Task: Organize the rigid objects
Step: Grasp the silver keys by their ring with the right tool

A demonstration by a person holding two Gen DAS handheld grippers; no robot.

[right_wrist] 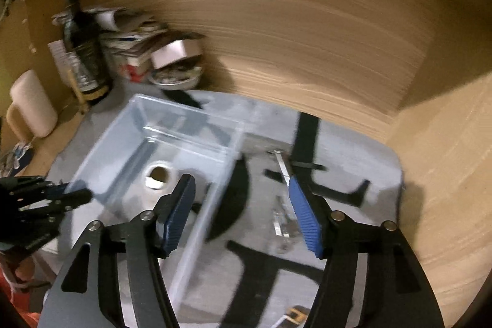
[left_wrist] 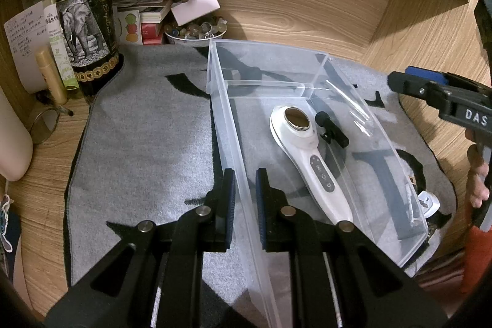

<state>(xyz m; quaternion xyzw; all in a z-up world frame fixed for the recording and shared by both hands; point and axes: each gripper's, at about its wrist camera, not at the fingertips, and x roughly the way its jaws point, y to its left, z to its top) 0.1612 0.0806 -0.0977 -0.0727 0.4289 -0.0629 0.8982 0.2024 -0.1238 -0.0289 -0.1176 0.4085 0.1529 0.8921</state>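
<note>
Your left gripper [left_wrist: 245, 206] straddles the clear bin's [left_wrist: 229, 125] wall, apparently clamped. The white massager [left_wrist: 310, 165] lies inside, head toward upper left, handle lower right. Your right gripper [right_wrist: 243, 214] gapes empty.

We see a grey mat [left_wrist: 138, 143] with black markings, a clear plastic bin [left_wrist: 243, 174] holding a white wand [left_wrist: 310, 162] — black gadget [left_wrist: 332, 128] beside it — and a dark bottle [left_wrist: 83, 14] with an elephant label.
</note>
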